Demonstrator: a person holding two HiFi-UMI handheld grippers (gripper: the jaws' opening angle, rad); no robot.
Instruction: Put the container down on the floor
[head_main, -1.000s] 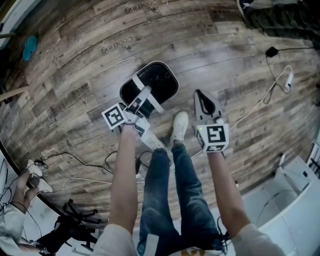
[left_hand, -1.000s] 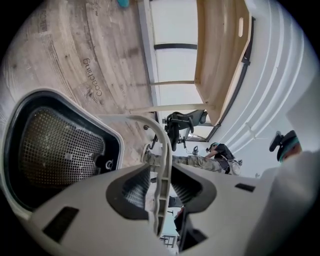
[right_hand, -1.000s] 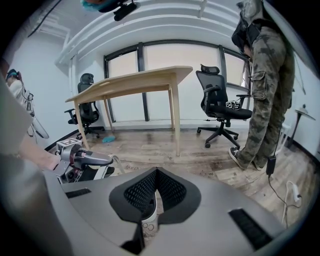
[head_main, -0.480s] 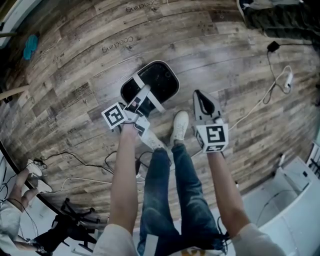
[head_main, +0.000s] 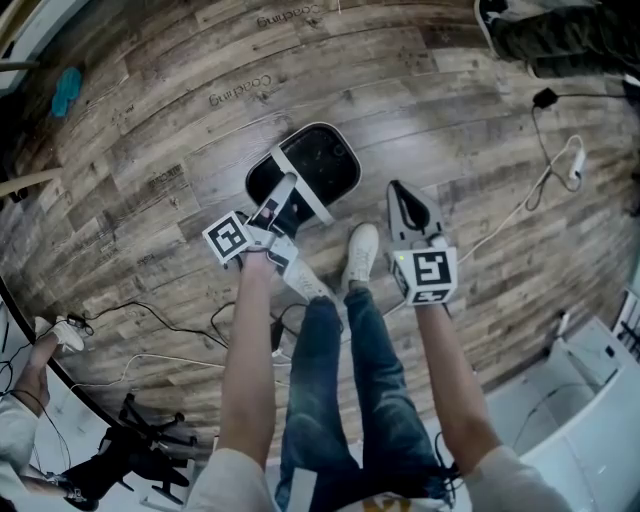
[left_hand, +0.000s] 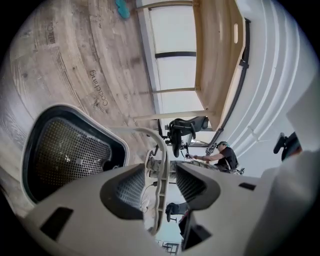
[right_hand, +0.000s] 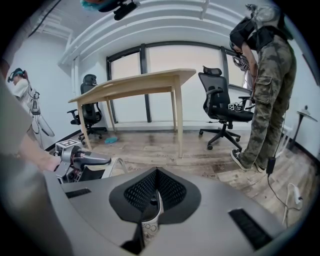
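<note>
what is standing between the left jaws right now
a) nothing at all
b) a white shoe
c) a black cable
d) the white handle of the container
d: in the left gripper view the white handle of the container stands upright between the jaws of the left gripper, which have just been opening and stand apart.
</note>
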